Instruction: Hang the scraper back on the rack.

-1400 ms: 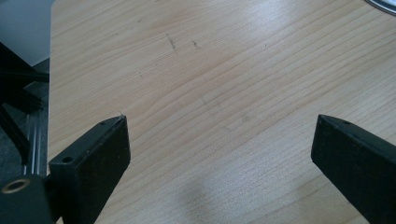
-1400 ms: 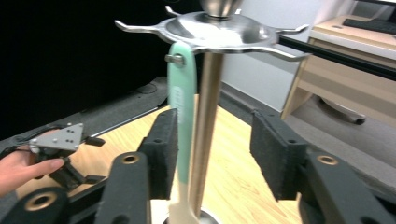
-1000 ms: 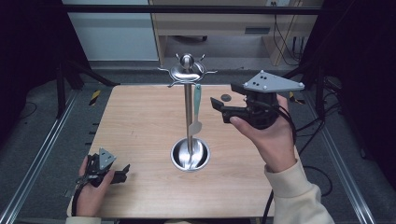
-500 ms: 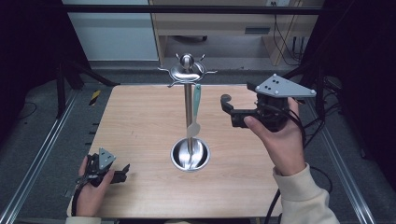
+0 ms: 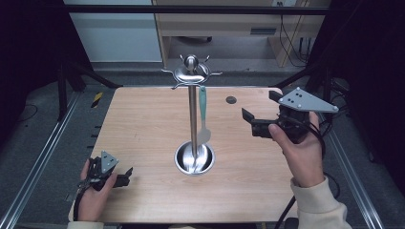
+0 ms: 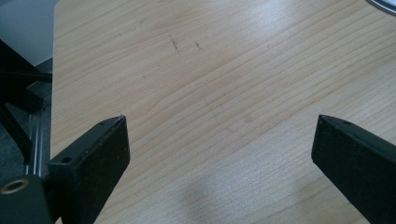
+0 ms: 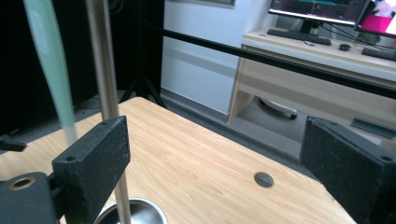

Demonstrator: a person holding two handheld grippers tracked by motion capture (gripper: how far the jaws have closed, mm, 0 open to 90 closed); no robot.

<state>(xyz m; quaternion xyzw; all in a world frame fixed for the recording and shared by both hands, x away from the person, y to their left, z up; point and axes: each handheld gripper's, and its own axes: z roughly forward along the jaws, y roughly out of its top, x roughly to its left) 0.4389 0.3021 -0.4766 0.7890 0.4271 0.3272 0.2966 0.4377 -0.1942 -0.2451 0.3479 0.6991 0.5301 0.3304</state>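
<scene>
A pale wooden table (image 5: 143, 124) sits in a dim room, with a desk and monitors beyond its far edge in the right gripper view. At the centre of the high view stands a steel utensil stand (image 5: 193, 109), its round base (image 5: 194, 158) on the table and its hooked crown at the top of the pole. A mint-handled utensil (image 5: 203, 112) hangs from one hook, just right of the pole, its lower end above the base.

The right claw (image 5: 260, 112) is held in the air at centre right of the frame, jaws spread wide and holding nothing, pointing toward the stand but well apart from it. The left claw (image 5: 125, 175) rests at the lower left of the frame, also spread and empty, over bare wood in its own view.

The hanging looks done, so I judge this the retreat or pause step. If another utensil is to be hung, the next move calls for a fresh pickup; otherwise, lowering the right claw clear of the stand.
</scene>
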